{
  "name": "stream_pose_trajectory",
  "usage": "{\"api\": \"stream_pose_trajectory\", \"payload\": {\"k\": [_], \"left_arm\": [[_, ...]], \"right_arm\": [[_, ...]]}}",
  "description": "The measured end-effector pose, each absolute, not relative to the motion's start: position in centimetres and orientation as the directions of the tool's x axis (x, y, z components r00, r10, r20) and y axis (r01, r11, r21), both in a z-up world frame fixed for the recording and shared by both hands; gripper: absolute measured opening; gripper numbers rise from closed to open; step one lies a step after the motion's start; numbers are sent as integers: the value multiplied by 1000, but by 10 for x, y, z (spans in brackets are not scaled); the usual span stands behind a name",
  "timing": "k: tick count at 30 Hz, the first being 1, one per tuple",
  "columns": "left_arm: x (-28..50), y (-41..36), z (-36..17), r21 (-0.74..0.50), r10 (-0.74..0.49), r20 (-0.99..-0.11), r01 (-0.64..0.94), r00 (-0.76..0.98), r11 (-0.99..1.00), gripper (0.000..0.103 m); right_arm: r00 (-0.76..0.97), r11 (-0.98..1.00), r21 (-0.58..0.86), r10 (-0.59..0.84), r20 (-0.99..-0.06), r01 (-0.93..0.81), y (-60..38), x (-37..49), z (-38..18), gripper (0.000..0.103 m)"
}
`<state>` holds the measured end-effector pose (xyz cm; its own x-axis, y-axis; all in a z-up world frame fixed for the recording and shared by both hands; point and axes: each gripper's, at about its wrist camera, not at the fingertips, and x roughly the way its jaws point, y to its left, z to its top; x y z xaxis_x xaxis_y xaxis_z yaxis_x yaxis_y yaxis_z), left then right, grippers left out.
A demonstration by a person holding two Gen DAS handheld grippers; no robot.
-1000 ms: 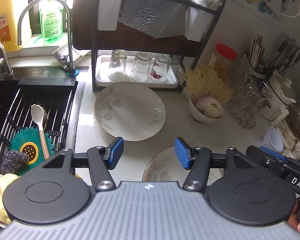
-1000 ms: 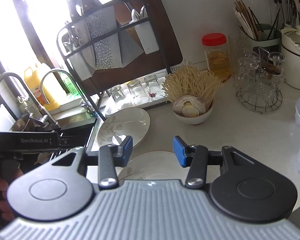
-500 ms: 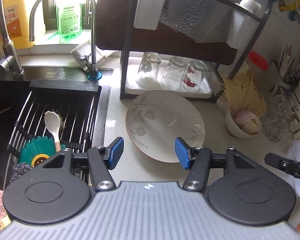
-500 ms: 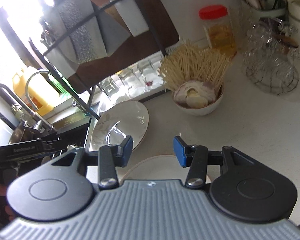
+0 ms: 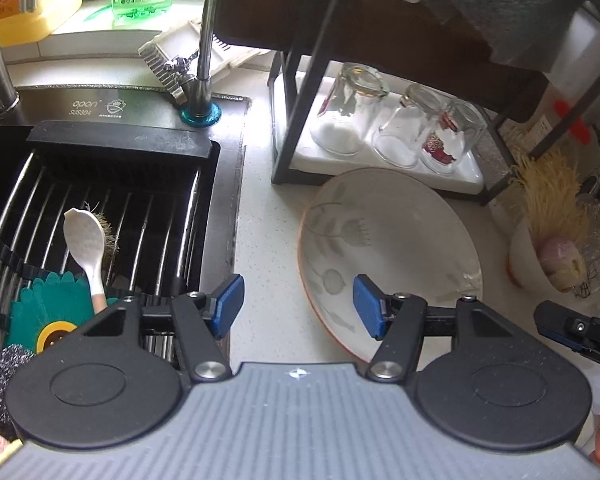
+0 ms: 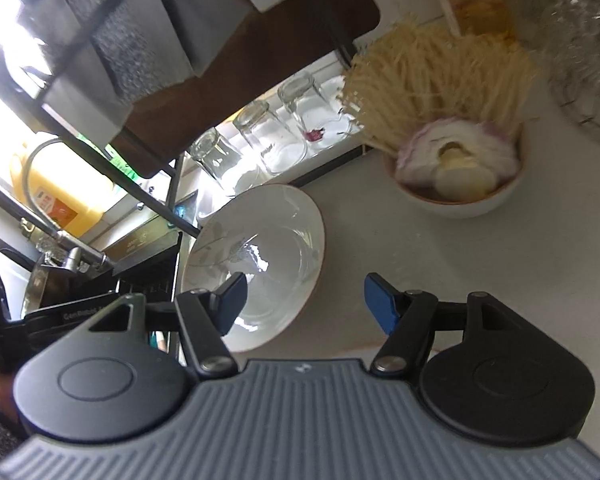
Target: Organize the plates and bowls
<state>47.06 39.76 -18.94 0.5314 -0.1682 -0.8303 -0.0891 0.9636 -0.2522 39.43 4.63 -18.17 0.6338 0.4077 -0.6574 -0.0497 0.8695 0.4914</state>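
Observation:
A white plate point(image 5: 396, 252) with a grey leaf pattern lies on the counter in front of the dish rack; it also shows in the right wrist view point(image 6: 260, 256). My left gripper point(image 5: 298, 308) is open and empty, its right finger over the plate's near-left rim. My right gripper point(image 6: 304, 304) is open and empty, just right of the plate's near edge. A white bowl point(image 6: 460, 196) of onion and noodles stands to the right. A second plate's rim point(image 6: 364, 350) barely shows under my right gripper.
The black dish rack point(image 5: 296, 112) holds three upturned glasses point(image 5: 396, 124) on a white tray. The sink point(image 5: 100, 216) at left holds a drain rack, white spoon point(image 5: 86, 246) and scrubbers. Tap point(image 5: 202, 52) and bottles stand behind. A wire glass holder point(image 6: 588, 60) is far right.
Both grippers have moved forward and down toward the leaf-pattern plate, which now looks larger. The nearer plate has slipped almost out of view beneath them. Both stay open.

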Motion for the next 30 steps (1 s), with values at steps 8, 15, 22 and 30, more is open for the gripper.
{"api": "stream_pose_trajectory", "payload": {"k": [8,15,22,30], "left_arm": [[500,399,-221,-264,-206,-846,-52,492,963,65],[515,391,-226,-298,-277,-829,35,485,954,63],[531,390,-233,-318,-297,-830,38,473,947,52],[544,391,-238,-338,-323,-831,50,453,940,22]], "right_arm": [[596,857,515,423,-683,-18,62,427,-215,52],[596,848,530,422,-683,6,62,437,-226,33],[604,873,488,393,-694,-7,65,443,-223,23],[601,884,468,370,-708,8,67,448,-229,12]]}}
